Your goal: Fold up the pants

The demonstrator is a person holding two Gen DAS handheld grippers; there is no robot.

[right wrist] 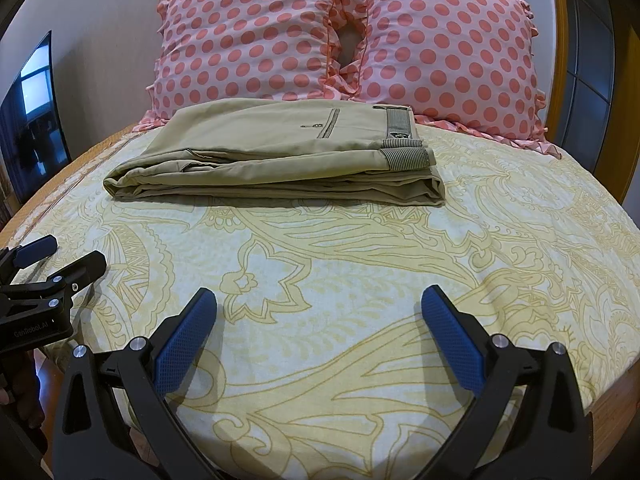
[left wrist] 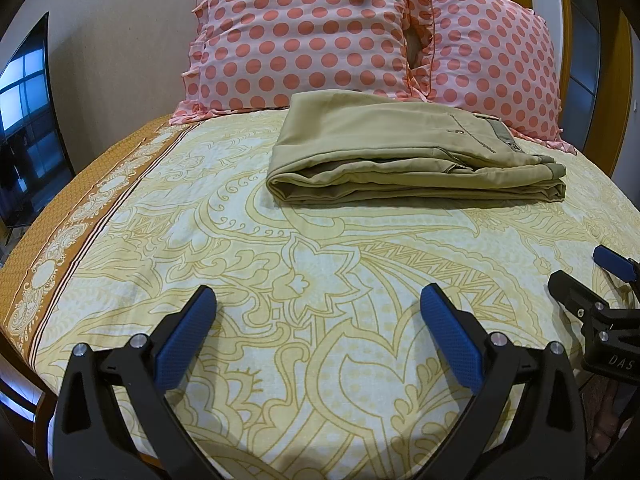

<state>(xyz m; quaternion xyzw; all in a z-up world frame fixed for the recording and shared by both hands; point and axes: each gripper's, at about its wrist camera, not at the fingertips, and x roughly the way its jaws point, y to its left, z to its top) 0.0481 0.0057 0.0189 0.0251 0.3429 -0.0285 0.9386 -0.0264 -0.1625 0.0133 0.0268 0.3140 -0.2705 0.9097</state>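
Yellow paisley bedsheet (left wrist: 280, 280) fills both views. Your left gripper (left wrist: 318, 300) hovers over it, jaws spread wide, empty; your right gripper (right wrist: 319, 300) likewise. Folded khaki pants (left wrist: 400, 152) lie in the upper centre, just before two polka-dot pillows (right wrist: 260, 36).

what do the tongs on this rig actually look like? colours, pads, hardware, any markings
Both match: the left tongs and right tongs have matte black, curved plastic arms, each tipped with a blue pad in fine diamond-knurl texture. Silver round-head pivot screws sit at the joints. White lettering on the bodies: "GenRobot.AI" on the left unit, "DAS" visible on the right. No cables visible.
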